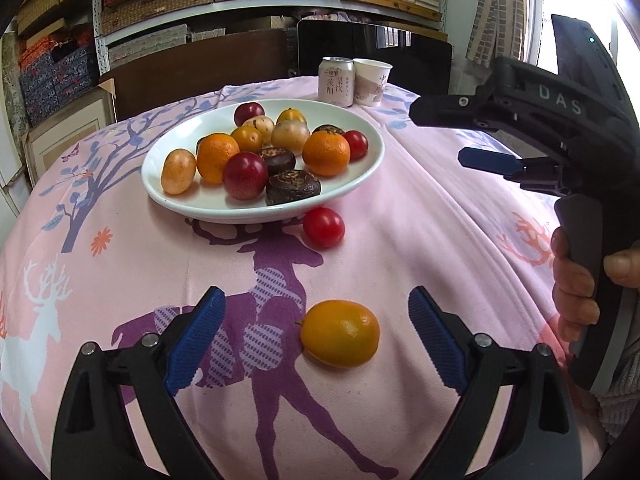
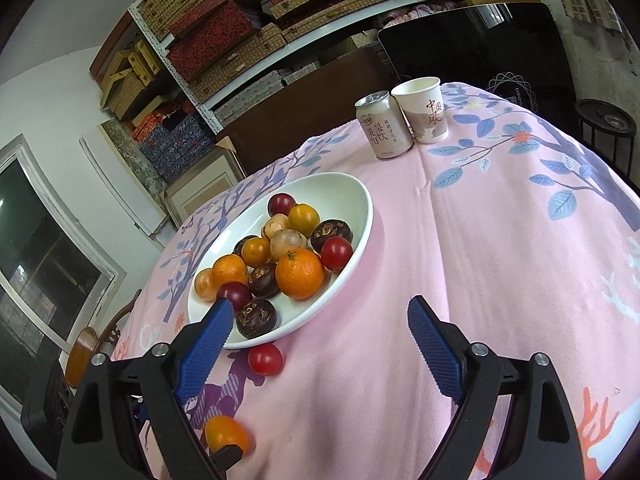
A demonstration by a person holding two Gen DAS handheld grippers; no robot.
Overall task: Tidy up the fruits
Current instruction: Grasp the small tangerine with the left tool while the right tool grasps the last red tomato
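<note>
A white plate (image 1: 360, 178) holds several fruits: oranges, red plums, dark chestnuts and pale yellow fruits. It also shows in the right wrist view (image 2: 352, 196). A red cherry tomato (image 1: 323, 227) lies on the cloth just in front of the plate, also visible in the right wrist view (image 2: 265, 358). An orange kumquat (image 1: 340, 333) lies on the cloth between the fingers of my open, empty left gripper (image 1: 316, 312), apart from both. My right gripper (image 2: 320, 320) is open and empty, hovering right of the plate. The kumquat shows low left in the right wrist view (image 2: 226, 434).
A drink can (image 1: 336, 81) and a paper cup (image 1: 372, 80) stand at the table's far edge behind the plate. The right gripper's body (image 1: 560, 120) and the hand holding it are at the right in the left wrist view. Shelves of boxes stand behind.
</note>
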